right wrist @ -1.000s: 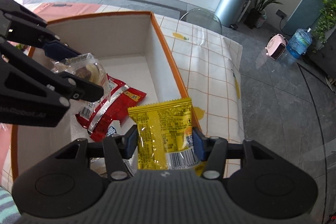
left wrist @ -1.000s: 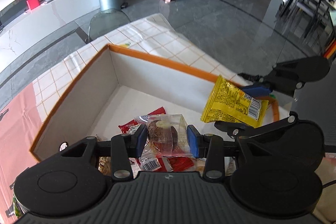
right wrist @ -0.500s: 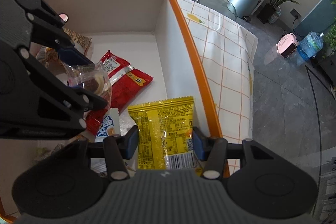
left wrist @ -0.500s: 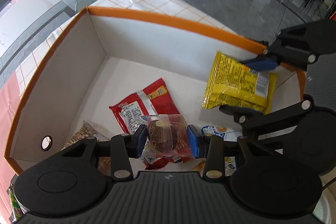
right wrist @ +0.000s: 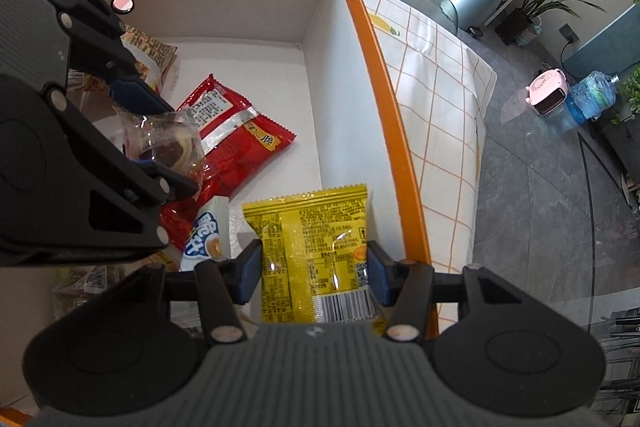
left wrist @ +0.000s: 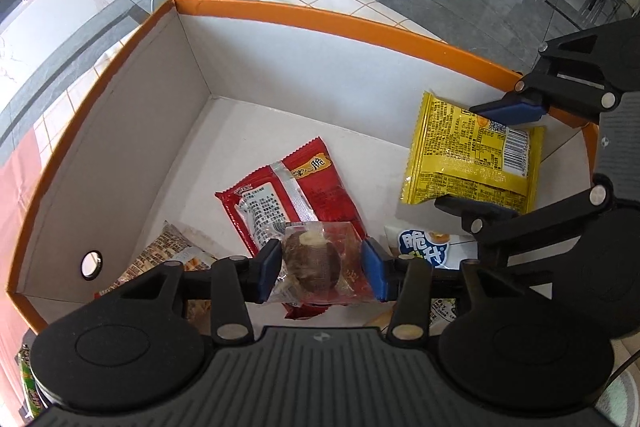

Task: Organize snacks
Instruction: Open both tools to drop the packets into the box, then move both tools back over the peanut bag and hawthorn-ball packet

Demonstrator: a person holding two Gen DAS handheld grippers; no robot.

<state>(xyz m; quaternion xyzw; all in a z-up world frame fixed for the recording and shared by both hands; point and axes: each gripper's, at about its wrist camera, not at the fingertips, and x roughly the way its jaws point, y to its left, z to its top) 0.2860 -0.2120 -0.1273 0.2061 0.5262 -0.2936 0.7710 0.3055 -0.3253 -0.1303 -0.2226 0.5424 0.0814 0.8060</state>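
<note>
Step in hand: release of two snacks into the orange-rimmed box (left wrist: 328, 21) — both grippers are poised inside its walls.
Left gripper (left wrist: 322, 271): jaws opening, with the clear-wrapped brown pastry (left wrist: 312, 261) between them. The left pad sits at the wrapper's edge; a gap shows on the right side, so the grip reads as let go or very nearly so.
Pastry position: above the red packet (left wrist: 288, 195) lying on the box floor, low over it. Whether it already rests on the packet cannot be told from either view.
Right gripper (right wrist: 314, 269): jaws opening, with the yellow packet (right wrist: 316, 251) between the blue pads. The packet edges sit at the pads with little daylight — contact appears light at best.
Yellow packet position: inside the box, close to its right-hand wall and hanging above the floor, as seen from the left wrist view.
Other contents: a white-and-blue packet (left wrist: 424, 245) and a tan patterned packet (left wrist: 168, 253) lie on the box floor.
Box setting: stands on a checked cloth (right wrist: 432, 99).
Next move, as judged: finish spreading both pairs of jaws until the wrappers fall clear, then lift straight up so no film snags on a pad.
Risk: the soft pastry wrapper may cling to the left pad.
</note>
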